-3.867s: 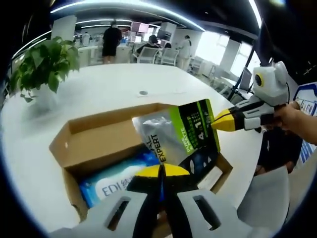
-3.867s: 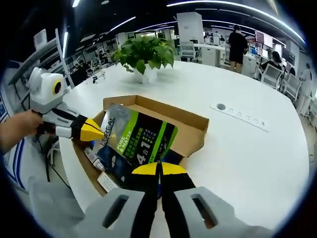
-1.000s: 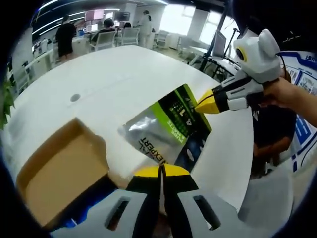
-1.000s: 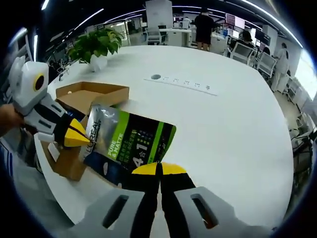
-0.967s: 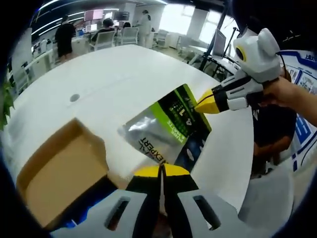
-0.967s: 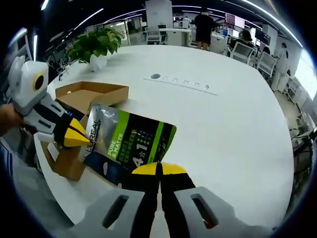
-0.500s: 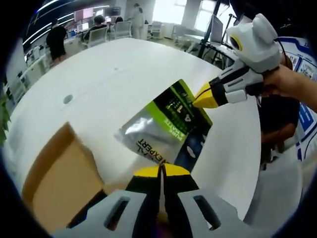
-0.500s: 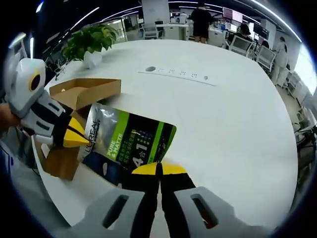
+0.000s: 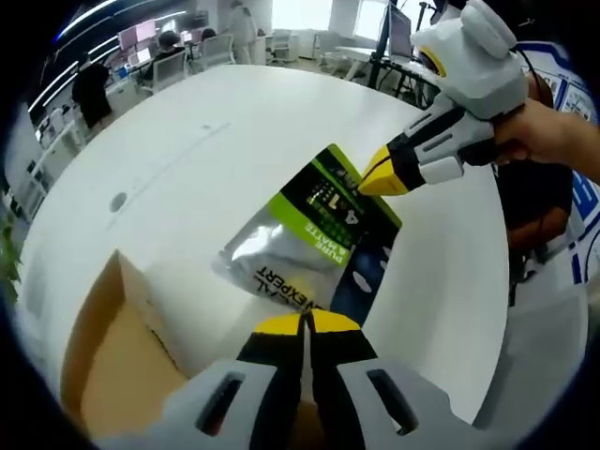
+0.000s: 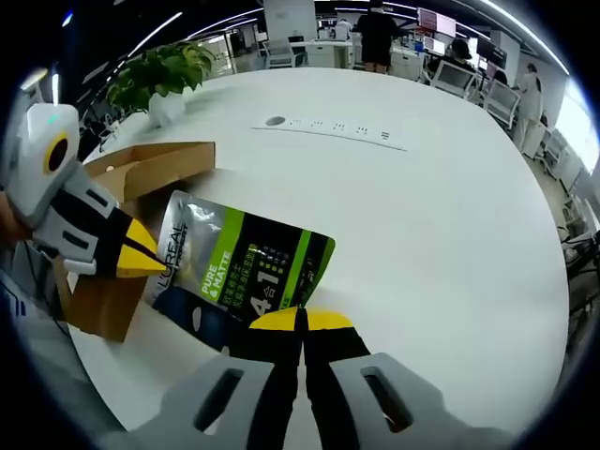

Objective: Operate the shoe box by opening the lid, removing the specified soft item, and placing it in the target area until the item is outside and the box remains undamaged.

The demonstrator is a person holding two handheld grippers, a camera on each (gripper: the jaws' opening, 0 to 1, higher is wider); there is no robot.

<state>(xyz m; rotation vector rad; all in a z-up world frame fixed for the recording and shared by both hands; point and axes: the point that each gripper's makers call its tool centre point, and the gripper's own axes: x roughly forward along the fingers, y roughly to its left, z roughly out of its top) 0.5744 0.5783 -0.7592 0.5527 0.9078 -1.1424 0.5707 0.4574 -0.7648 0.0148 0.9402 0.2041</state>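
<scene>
Both grippers, left (image 9: 302,323) and right (image 10: 302,319), clench the pouch (image 10: 246,267), clear of the open box (image 10: 141,173) above the white surface (image 10: 431,225); setting down remains.

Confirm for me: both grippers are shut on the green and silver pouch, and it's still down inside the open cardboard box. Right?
Not quite. Both the left gripper and the right gripper are shut on the pouch, but it is not in the box. The right gripper view shows the pouch held clear of the box, above the white table, with the box off to one side.
</scene>
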